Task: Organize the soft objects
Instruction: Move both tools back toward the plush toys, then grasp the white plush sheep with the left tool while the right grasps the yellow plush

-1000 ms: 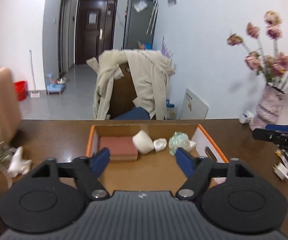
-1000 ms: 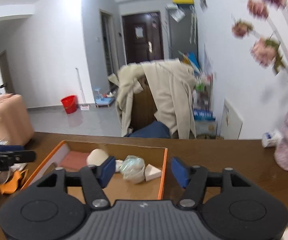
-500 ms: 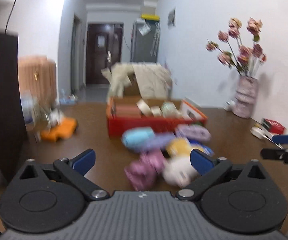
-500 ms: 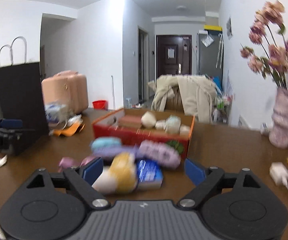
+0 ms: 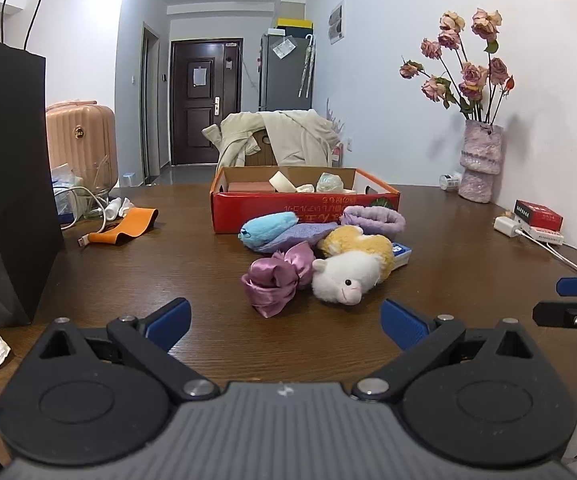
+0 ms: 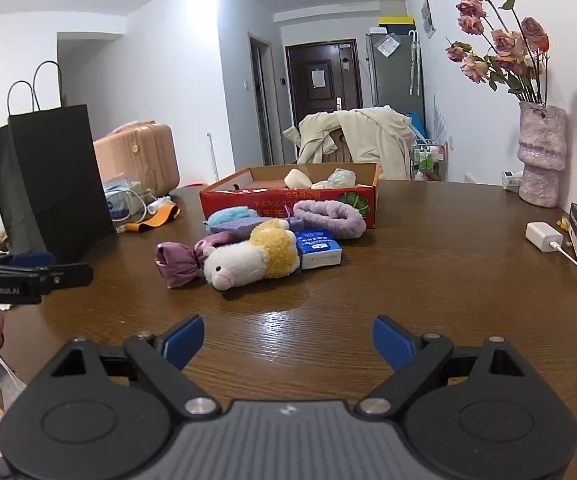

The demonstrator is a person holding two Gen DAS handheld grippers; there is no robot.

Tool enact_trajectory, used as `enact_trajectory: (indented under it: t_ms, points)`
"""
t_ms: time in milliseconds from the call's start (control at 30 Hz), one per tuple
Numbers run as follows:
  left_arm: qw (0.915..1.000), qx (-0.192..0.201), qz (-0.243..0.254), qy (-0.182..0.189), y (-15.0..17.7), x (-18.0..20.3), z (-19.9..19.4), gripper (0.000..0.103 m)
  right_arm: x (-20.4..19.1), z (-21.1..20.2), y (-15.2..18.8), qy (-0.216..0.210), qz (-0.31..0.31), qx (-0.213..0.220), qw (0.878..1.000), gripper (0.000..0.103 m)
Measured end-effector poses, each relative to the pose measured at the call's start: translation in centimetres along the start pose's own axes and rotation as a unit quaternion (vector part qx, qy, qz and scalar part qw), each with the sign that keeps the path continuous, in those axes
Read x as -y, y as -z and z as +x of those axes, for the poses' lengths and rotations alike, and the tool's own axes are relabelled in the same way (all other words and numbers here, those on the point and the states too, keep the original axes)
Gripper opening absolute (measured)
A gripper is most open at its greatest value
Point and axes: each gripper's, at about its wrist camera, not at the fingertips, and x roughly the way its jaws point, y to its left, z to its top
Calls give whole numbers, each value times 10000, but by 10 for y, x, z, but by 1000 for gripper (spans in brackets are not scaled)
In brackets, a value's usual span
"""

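Note:
A pile of soft things lies mid-table: a white and yellow plush sheep (image 5: 350,270) (image 6: 248,258), a purple satin bow (image 5: 276,278) (image 6: 180,262), a light blue plush (image 5: 268,228) (image 6: 228,214), a lilac fuzzy band (image 5: 374,218) (image 6: 328,216) and a blue tissue pack (image 6: 318,252). Behind them stands a red cardboard box (image 5: 288,206) (image 6: 272,200) holding a pink block and several pale items. My left gripper (image 5: 284,320) and my right gripper (image 6: 288,340) are open and empty, low over the table, short of the pile.
A black paper bag (image 5: 0,184) (image 6: 52,176) stands at the left, with an orange strap (image 5: 128,226) and cables beside it. A vase of roses (image 5: 480,160) (image 6: 540,160), a red carton (image 5: 538,216) and a white charger (image 6: 542,236) are at the right.
Both grippers have pulled back from over the box to the near part of the table. The pile in front of the box has come into view, and the jaws have opened wider.

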Motion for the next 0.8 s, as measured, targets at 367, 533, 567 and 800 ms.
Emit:
enact_trajectory:
  t_ms: [367, 533, 567, 800]
  points:
    - [9966, -538, -443, 434, -5, 12, 65, 88, 10, 41, -10, -97, 175, -141, 9997, 87]
    - [9927, -743, -530, 790, -14, 29, 114, 74, 15, 77, -30, -246, 162, -230, 9993, 73]
    - [9920, -793, -564, 805, -15, 30, 124, 71, 17, 86, -35, -293, 181, -226, 9992, 71]
    - [9874, -1000, -889, 850, -21, 14, 174, 68, 24, 152, -67, -535, 323, -290, 9976, 61]
